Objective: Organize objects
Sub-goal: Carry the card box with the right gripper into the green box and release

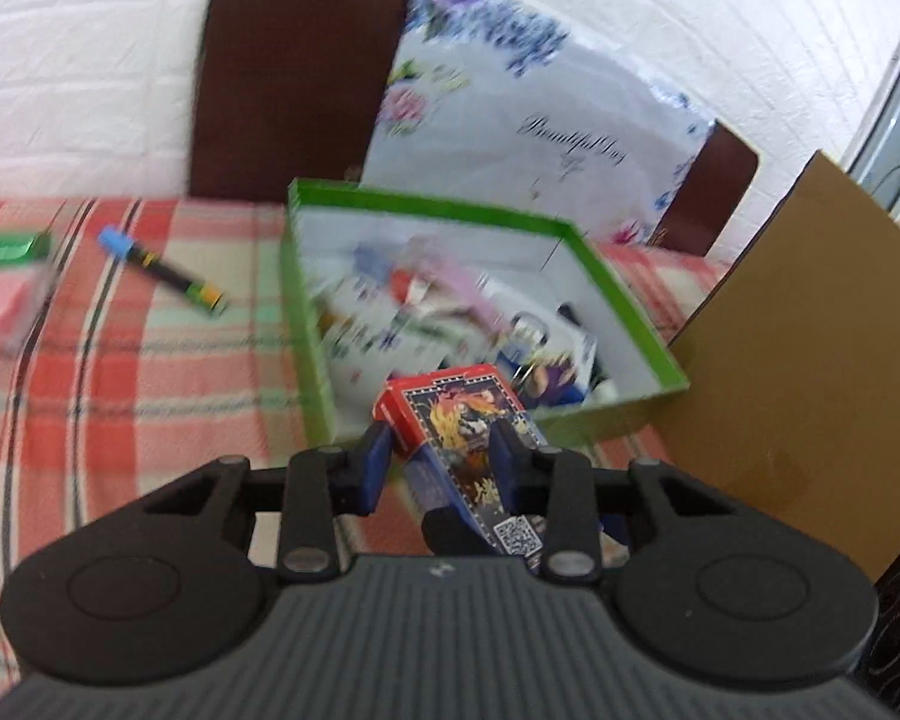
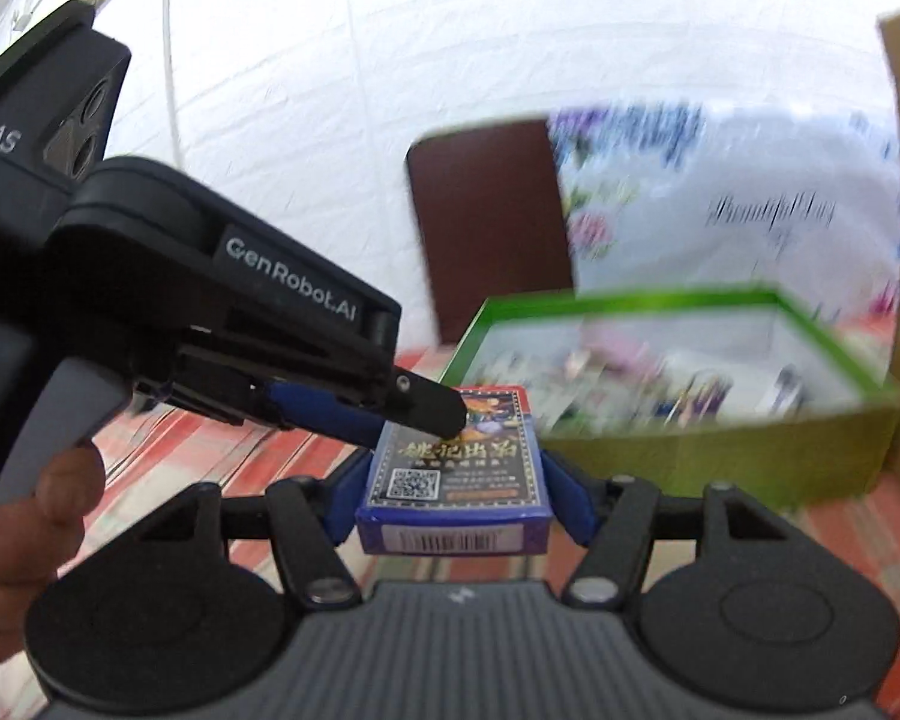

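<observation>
I have the small red-and-blue cardboard card deck box [image 2: 453, 474] pinched between both tools at once. My right gripper [image 2: 453, 483] is closed around its barcode end, a blue finger on each long side. My left gripper [image 1: 444, 450] clamps the red, illustrated end, with fingers narrowed onto the two sides. The pack hangs in the air just short of the near wall of the open green-rimmed cardboard box [image 1: 624, 294], above the red plaid cloth on the counter [image 1: 120, 372].

The risk I see lies in this double hold. If the two hands pull at different angles, the thin carton could crush or twist out of one pinch. If one side lets go before the other has a firm hold, the pack may tip and drop on the cloth instead of inside. The green box already holds a blurred jumble of items, so the pack could land on edge or catch the near wall. The blue-capped black marker [image 1: 159, 267] and the green packet [image 1: 6, 249] lie well apart to the left, out of the way.
</observation>
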A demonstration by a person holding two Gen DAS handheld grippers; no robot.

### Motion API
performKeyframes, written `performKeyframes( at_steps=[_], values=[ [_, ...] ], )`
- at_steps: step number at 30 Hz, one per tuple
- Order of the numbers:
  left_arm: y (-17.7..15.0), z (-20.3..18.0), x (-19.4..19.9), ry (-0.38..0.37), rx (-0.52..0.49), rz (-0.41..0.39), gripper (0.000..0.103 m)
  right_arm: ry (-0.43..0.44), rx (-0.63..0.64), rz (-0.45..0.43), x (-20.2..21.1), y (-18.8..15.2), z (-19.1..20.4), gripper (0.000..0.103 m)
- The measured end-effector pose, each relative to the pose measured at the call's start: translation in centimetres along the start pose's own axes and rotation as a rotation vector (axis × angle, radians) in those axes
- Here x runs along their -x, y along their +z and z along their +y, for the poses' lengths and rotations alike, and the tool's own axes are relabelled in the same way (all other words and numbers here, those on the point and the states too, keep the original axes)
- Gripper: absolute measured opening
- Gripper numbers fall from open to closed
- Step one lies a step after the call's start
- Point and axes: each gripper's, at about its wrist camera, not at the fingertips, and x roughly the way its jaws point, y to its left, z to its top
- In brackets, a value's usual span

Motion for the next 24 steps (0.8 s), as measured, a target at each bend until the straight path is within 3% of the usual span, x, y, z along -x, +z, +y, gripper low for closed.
performKeyframes(
  at_steps=[6,8,9,11,13,15,16,19,24],
  values=[
    [3.6,-3.0,-4.7,-0.039,-0.047,-0.036,0.038,-0.140,0.034,-0.067,-3.5,2.0,-3.6,0.061],
    [4.5,-4.1,-7.0,-0.052,-0.080,-0.039,0.046,-0.208,0.029,-0.074,-5.5,2.3,-5.1,0.061],
    [4.7,-4.5,-8.2,-0.033,-0.096,-0.041,0.058,-0.258,0.038,-0.076,-6.8,2.4,-5.8,0.062],
    [4.9,-4.9,-10.2,0.065,-0.110,-0.048,0.062,-0.334,0.048,-0.034,-9.6,2.5,-7.5,0.071],
    [4.6,-4.6,-11.1,0.099,-0.108,-0.034,0.064,-0.325,-0.013,-0.017,-10.0,2.7,-8.9,0.072],
    [4.1,-4.3,-10.4,0.071,-0.113,-0.060,0.064,-0.305,-0.042,-0.039,-9.1,2.3,-9.3,0.073],
    [3.8,-4.6,-9.9,0.091,-0.145,-0.073,0.064,-0.305,-0.042,-0.050,-8.8,1.9,-9.1,0.078],
    [2.8,-5.2,-9.1,0.148,-0.222,-0.095,0.065,-0.294,-0.048,-0.056,-7.4,1.2,-8.3,0.079],
    [1.4,-5.3,-7.1,0.148,-0.211,-0.083,0.065,-0.286,-0.059,-0.062,-4.8,0.6,-7.0,0.080]
  ],
)
